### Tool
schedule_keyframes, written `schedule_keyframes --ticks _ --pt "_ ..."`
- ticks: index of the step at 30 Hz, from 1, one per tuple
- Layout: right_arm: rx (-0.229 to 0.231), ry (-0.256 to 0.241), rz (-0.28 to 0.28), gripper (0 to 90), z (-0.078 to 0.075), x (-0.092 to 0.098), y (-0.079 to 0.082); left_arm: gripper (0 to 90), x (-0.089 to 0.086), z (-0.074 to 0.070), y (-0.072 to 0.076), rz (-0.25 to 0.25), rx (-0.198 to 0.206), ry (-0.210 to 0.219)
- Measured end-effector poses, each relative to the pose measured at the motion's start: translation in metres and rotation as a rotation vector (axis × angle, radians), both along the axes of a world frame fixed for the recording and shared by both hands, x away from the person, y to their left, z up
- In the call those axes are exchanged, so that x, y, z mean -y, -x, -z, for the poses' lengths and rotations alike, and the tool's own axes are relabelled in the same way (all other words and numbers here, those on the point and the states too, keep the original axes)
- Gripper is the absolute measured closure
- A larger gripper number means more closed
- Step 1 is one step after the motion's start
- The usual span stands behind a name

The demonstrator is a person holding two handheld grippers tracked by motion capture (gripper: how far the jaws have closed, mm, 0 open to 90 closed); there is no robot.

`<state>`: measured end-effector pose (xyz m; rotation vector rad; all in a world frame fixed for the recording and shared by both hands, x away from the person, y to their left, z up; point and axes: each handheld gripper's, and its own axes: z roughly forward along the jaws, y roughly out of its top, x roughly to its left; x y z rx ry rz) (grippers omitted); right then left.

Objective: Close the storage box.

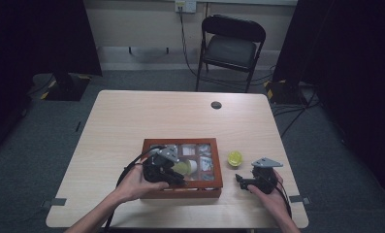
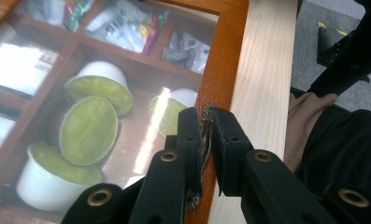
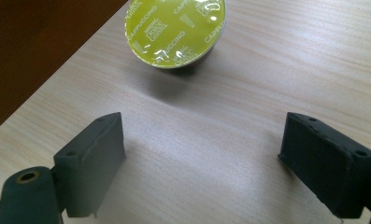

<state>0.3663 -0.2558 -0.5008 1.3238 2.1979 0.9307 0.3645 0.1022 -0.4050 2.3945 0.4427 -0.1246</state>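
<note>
My right gripper [image 3: 204, 158] sits w/ jaws spread wide, nothing btwn them but bare table [image 3: 276, 60]. Ahead, a capsule [image 3: 175, 30] w/ yellow-green foil lid reading "cappuccino" stands on the wood, well clear of both jaws. Dark brown box [image 3: 38, 42] side fills the upper left corner, just beside the capsule.

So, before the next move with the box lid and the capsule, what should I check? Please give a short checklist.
1. Left gripper shut on the lid's metal latch: ok.
2. Right gripper open: ok.
3. Loose capsule ahead of the right jaws, untouched: ok.
4. Wooden box flat on the table: ok.
5. Free compartment for the capsule: cannot tell.
</note>
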Motion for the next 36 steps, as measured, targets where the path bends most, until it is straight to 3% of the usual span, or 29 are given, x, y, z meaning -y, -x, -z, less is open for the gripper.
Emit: schedule_keyframes --ticks 10,18,21,25,31,33,36 --pt "0.0 0.0 0.0 12.9 0.0 0.0 0.0 82.4 0.002 0.013 -0.001 -0.003 -0.026 -0.023" --pt "0.0 0.0 0.0 12.9 0.0 0.0 0.0 81.4 -0.003 0.016 -0.001 -0.028 -0.047 0.02" --pt "0.0 0.0 0.0 12.9 0.0 0.0 0.0 73.1 -0.007 0.018 -0.002 -0.04 -0.065 0.07" --pt "0.0 0.0 0.0 12.8 0.0 0.0 0.0 66.0 -0.01 0.012 -0.001 -0.053 -0.045 0.108" --pt "0.0 0.0 -0.001 12.7 0.0 0.0 0.0 52.0 -0.013 0.013 -0.004 -0.101 -0.012 0.099" --pt "0.0 0.0 -0.001 12.8 0.0 0.0 0.0 45.1 -0.014 0.013 -0.005 -0.131 0.012 0.072" --pt "-0.001 0.0 -0.001 12.7 0.0 0.0 0.0 40.1 -0.02 0.012 -0.006 -0.148 0.015 0.076"
